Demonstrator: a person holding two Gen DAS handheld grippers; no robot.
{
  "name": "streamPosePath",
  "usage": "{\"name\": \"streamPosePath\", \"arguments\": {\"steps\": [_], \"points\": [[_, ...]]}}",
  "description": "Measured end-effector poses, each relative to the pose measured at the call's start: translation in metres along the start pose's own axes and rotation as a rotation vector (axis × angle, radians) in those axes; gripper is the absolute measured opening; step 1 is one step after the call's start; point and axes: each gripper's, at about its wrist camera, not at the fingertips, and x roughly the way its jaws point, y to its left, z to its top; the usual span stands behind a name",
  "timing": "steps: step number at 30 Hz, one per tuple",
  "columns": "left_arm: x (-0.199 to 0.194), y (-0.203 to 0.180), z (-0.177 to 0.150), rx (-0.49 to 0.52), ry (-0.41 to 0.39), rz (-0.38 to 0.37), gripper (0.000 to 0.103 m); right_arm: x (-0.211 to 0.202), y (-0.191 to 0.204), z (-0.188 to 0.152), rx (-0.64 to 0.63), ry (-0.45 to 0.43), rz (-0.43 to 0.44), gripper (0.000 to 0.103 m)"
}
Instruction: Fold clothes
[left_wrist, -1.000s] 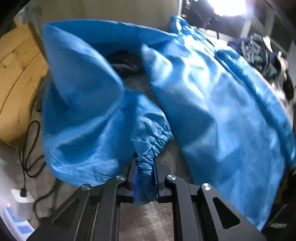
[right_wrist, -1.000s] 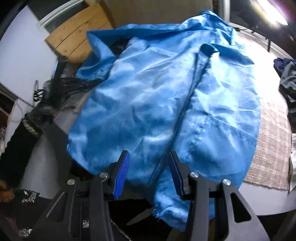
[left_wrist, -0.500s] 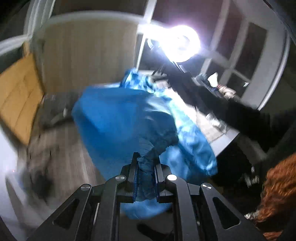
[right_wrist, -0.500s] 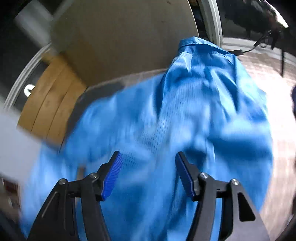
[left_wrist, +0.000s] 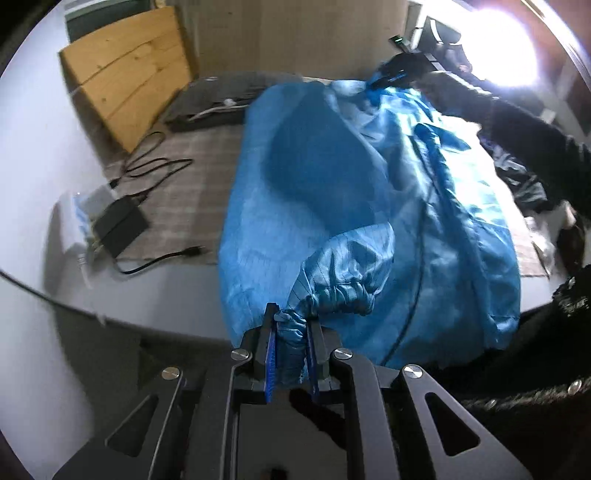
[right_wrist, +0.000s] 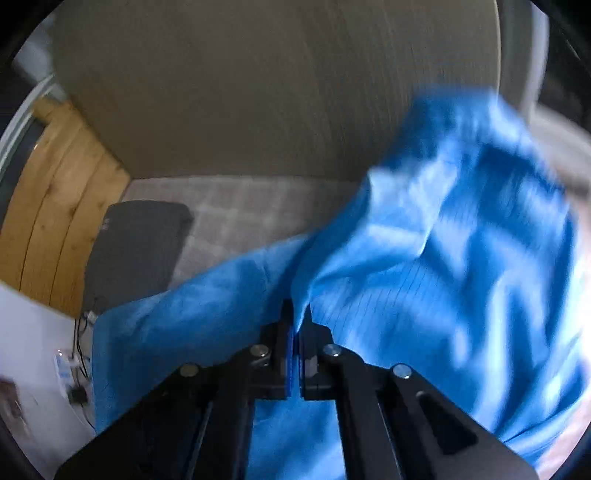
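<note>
The blue garment (left_wrist: 369, 206) lay spread and rumpled across the counter (left_wrist: 166, 288), its hem hanging over the near edge. The left gripper (left_wrist: 291, 354) pinched the elastic cuff (left_wrist: 332, 291); the right gripper (right_wrist: 294, 354) was clamped on an edge of the cloth. The slick fabric could slip free, or slide off the counter if tugged unevenly.

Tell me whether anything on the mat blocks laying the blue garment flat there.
Partly. Both grippers, left and right, are shut on the blue garment, so nothing separates them from it. On the mat, a black adapter with its cable and a dark case lie beside the garment, crowding that side.
</note>
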Motion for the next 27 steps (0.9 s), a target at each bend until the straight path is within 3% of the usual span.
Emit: {"name": "streamPosePath", "arguments": {"steps": [4,8,11,15,18,20,21,25,27], "points": [[-0.020,-0.010,-0.010,-0.030,-0.015,0.046,0.012,-0.053,-0.014,0.031,-0.077,-0.110,-0.015,0.001],[-0.012,-0.031,-0.025,-0.054,0.023,0.004,0.012,-0.063,-0.033,0.048,-0.140,-0.154,-0.191,0.001],[0.011,-0.047,-0.040,-0.022,0.088,0.029,0.012,-0.030,-0.037,0.040,-0.223,-0.060,-0.316,0.001],[0.044,-0.051,-0.062,0.023,0.187,0.122,0.012,-0.003,-0.036,0.010,-0.308,0.052,-0.316,0.001],[0.044,-0.059,-0.076,0.075,0.221,0.146,0.020,0.008,-0.031,-0.006,-0.374,0.151,-0.360,0.004],[0.038,-0.063,-0.085,0.105,0.234,0.173,0.035,0.009,-0.027,-0.016,-0.423,0.215,-0.406,0.016],[0.033,-0.063,-0.090,0.098,0.235,0.175,0.040,0.003,-0.024,-0.020,-0.451,0.216,-0.435,0.018],[0.029,-0.045,-0.090,-0.006,0.180,0.137,0.043,-0.043,0.002,-0.038,-0.540,0.136,-0.511,0.022],[0.031,-0.033,-0.086,-0.064,0.140,0.115,0.052,-0.065,0.031,-0.049,-0.578,0.083,-0.443,0.024]]}}
